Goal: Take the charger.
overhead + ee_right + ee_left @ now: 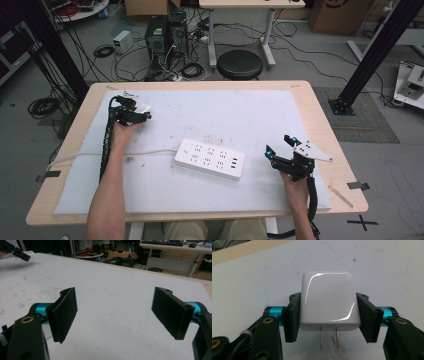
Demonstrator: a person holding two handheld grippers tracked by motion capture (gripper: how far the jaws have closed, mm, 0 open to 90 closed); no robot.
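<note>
White and glossy, a square plug-in charger (327, 301) with two metal prongs (329, 338) sits clamped between the black jaws of my left hand-held gripper (328, 317); the pads press on its two sides and the prongs point back toward the camera. In the high view I see that same left hand-held gripper (141, 113) over the far left part of the tabletop (310, 107), with the charger (143, 108) showing as a small pale block at its tip. Beneath it lies a white mat (240, 112) that covers most of the wooden surface and carries faint pen marks and smudges.

Near the middle of the mat rests a white power strip (210, 159), lying flat and slightly angled, its cord (100, 156) trailing off toward the left edge. The charger is well apart from the strip.

My right hand-held gripper (281, 145) is at the near right of the mat, just right of the strip. In its own view the right hand-held gripper (117, 315) has its jaws wide apart with nothing between them.
</note>
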